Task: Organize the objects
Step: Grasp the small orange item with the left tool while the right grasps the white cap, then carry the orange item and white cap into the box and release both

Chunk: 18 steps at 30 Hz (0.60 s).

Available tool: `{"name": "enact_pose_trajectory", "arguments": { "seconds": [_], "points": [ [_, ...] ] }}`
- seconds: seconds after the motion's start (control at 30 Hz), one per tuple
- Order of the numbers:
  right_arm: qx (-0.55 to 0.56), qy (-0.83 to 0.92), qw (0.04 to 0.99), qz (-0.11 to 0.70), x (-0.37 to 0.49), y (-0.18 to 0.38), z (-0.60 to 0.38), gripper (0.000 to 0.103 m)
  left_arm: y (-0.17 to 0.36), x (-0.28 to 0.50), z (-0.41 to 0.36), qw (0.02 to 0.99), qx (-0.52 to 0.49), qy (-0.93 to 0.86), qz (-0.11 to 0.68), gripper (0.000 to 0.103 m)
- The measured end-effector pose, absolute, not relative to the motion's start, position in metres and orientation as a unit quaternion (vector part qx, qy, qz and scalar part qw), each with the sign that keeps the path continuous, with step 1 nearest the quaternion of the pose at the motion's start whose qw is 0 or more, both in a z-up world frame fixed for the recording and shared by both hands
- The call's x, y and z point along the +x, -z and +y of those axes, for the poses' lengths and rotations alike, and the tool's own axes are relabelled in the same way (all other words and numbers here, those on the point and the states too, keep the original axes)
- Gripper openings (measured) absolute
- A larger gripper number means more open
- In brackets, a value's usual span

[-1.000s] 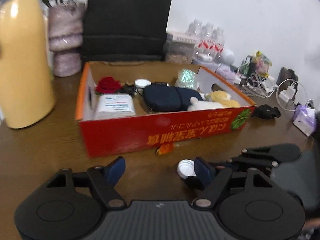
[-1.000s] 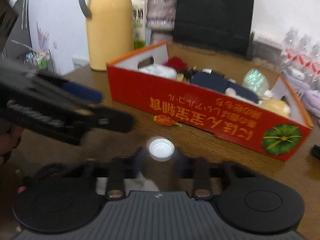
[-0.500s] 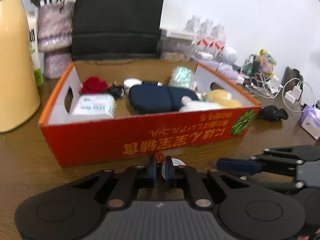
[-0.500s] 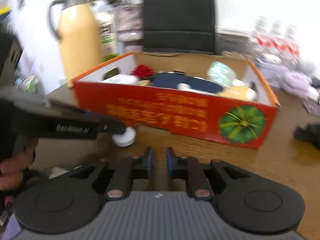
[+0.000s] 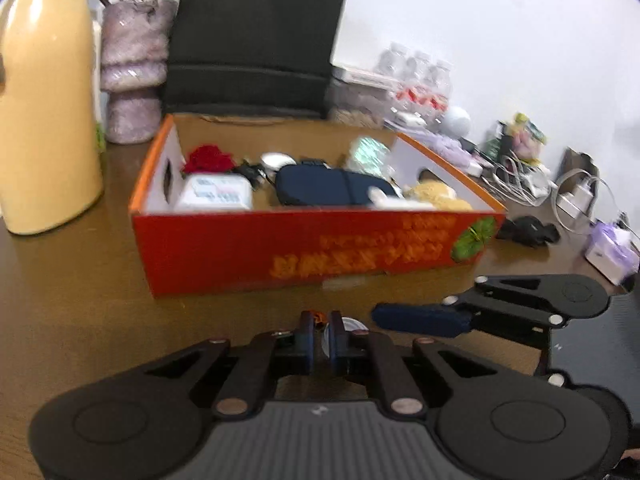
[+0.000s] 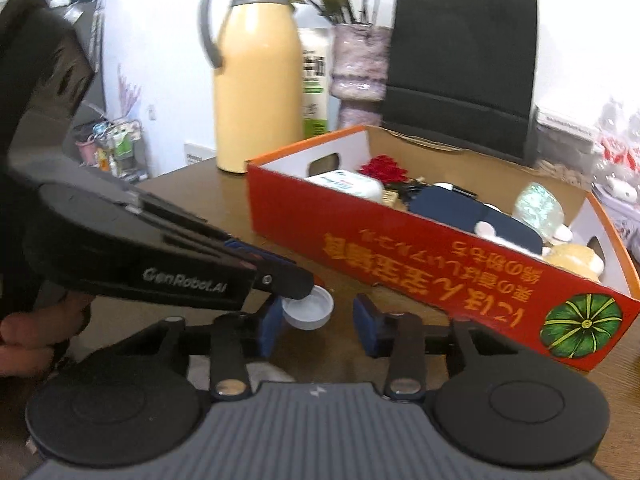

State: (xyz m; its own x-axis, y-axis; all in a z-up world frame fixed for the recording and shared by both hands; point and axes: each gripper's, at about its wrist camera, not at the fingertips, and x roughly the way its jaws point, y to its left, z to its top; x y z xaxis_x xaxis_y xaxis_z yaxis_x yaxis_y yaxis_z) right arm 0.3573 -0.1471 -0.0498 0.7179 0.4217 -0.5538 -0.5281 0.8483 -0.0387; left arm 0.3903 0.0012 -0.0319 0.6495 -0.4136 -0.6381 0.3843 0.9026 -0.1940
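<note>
A white bottle cap (image 6: 307,309) lies on the brown table in front of the red cardboard box (image 6: 420,256). My left gripper (image 5: 320,338) is shut on the cap's rim (image 5: 352,326); in the right wrist view it reaches in from the left (image 6: 296,284) and its tip covers part of the cap. My right gripper (image 6: 318,322) is open and empty, its fingers on either side of the cap, close to the table. The box (image 5: 312,248) holds a red flower (image 5: 208,158), a white packet (image 5: 216,196), a navy pouch (image 5: 328,186) and a plush toy (image 5: 436,196).
A yellow thermos jug (image 6: 256,76) and a purple vase (image 6: 360,64) stand behind the box on the left. A black bag (image 6: 460,68) stands behind it. Water bottles (image 5: 420,80), chargers and cables (image 5: 560,192) crowd the right. A small orange scrap (image 5: 319,316) lies by the cap.
My right gripper has opened from shut. My left gripper shut a second ago and stays shut on the cap. Both views have shifted a little.
</note>
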Motion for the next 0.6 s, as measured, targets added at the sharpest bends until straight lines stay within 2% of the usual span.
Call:
{"name": "enact_pose_trajectory", "arguments": {
  "seconds": [0.07,0.13,0.2,0.3,0.43,0.6],
  "points": [
    [-0.118,-0.265,0.917,0.274,0.349,0.054,-0.142,0.031,0.036,0.39,0.004,0.892,-0.034,0.245,0.378,0.006],
    [-0.13,-0.257,0.916,0.28,0.346,0.055,-0.141,0.03,0.039,0.39,0.005,0.892,-0.033,0.239,0.383,0.017],
    [-0.123,-0.252,0.917,0.284,0.346,0.054,-0.145,0.033,0.036,0.386,0.006,0.902,-0.021,0.225,0.367,0.019],
    [-0.099,-0.246,0.92,0.288,0.35,0.05,-0.152,0.033,0.031,0.384,0.013,0.913,-0.026,0.219,0.344,0.029],
    [-0.093,-0.256,0.912,0.308,0.359,0.054,-0.15,0.033,0.036,0.394,0.016,0.91,-0.036,0.198,0.364,0.031],
    [-0.071,-0.201,0.924,0.318,0.365,0.055,-0.167,0.025,0.037,0.395,0.015,0.907,-0.042,0.212,0.362,0.032]
  ]
}}
